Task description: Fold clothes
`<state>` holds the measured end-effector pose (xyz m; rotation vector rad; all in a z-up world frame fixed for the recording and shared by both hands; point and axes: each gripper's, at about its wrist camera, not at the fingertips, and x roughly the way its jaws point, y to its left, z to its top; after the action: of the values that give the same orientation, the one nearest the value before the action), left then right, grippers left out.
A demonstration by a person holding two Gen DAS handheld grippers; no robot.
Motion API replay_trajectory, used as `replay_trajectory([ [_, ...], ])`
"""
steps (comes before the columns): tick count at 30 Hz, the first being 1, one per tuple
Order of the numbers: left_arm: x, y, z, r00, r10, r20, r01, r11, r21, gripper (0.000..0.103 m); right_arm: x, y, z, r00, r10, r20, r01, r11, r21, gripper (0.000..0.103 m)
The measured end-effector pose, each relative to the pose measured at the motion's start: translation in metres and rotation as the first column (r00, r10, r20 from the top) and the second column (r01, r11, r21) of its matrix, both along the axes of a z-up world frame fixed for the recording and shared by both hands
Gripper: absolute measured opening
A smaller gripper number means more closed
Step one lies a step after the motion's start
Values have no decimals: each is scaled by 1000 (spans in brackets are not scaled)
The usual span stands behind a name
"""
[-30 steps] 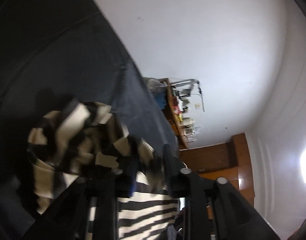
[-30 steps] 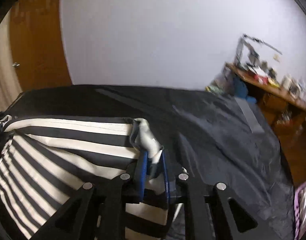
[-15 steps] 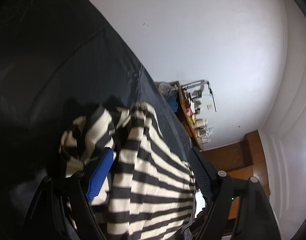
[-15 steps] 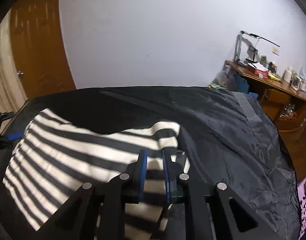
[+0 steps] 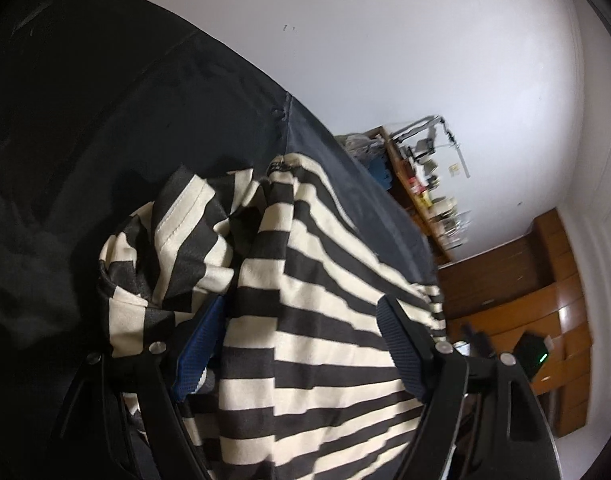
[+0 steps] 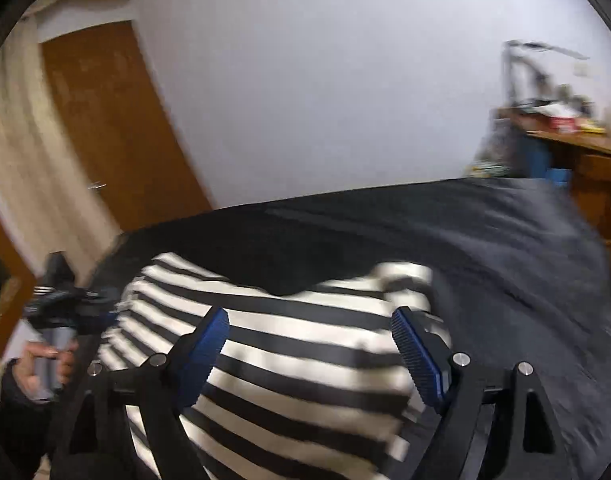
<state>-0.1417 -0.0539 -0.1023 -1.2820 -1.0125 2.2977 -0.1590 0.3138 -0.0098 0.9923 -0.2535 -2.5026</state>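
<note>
A black-and-cream striped garment [image 5: 305,300] lies on the dark bed cover [image 5: 105,120], bunched at its far left corner. My left gripper [image 5: 301,320] hovers over it, open, and the cloth runs under the gap without the pads pressing it. In the right wrist view the same striped garment [image 6: 285,340] spreads across the dark cover [image 6: 465,240]. My right gripper [image 6: 309,320] is just above it with its jaws opening wide and nothing pinched between them. At that view's left edge a hand [image 6: 41,360] holds the left gripper [image 6: 65,304].
A wooden door [image 6: 105,120] and a pale curtain [image 6: 17,140] stand behind the bed on the left. A cluttered wooden desk [image 6: 565,132] with a lamp is off the bed's right side, and a wooden cabinet [image 5: 545,280] sits near it. White wall behind.
Both grippers let go of the striped cloth and their jaws spread apart. The garment dropped flat onto the cover, and both grippers drew back a little.
</note>
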Motion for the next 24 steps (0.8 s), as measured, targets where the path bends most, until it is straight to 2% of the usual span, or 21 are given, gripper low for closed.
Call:
replay_trajectory([
  [2, 1, 1, -1, 1000, -3, -2, 3, 1000, -23, 81, -23, -9, -13, 998, 27, 60, -28, 1000, 12, 85],
  [6, 1, 6, 0, 1000, -20, -6, 20, 997, -80, 81, -59, -12, -50, 980, -59, 191, 33, 990, 134, 85],
  [9, -1, 7, 1, 1000, -28, -1, 28, 996, -90, 81, -54, -10, -51, 984, -58, 169, 36, 991, 129, 85],
  [15, 7, -2, 11, 1000, -1, -10, 0, 1000, -28, 81, -10, 25, -29, 986, -105, 131, 102, 994, 25, 85],
  [18, 14, 0, 18, 999, -16, -31, 16, 1000, 2, 81, 13, 52, -37, 971, -138, 195, 152, 987, -58, 85],
  [24, 25, 16, 29, 996, -68, -49, 66, 997, -32, 81, 35, 67, -59, 948, -173, 268, 204, 975, -92, 85],
])
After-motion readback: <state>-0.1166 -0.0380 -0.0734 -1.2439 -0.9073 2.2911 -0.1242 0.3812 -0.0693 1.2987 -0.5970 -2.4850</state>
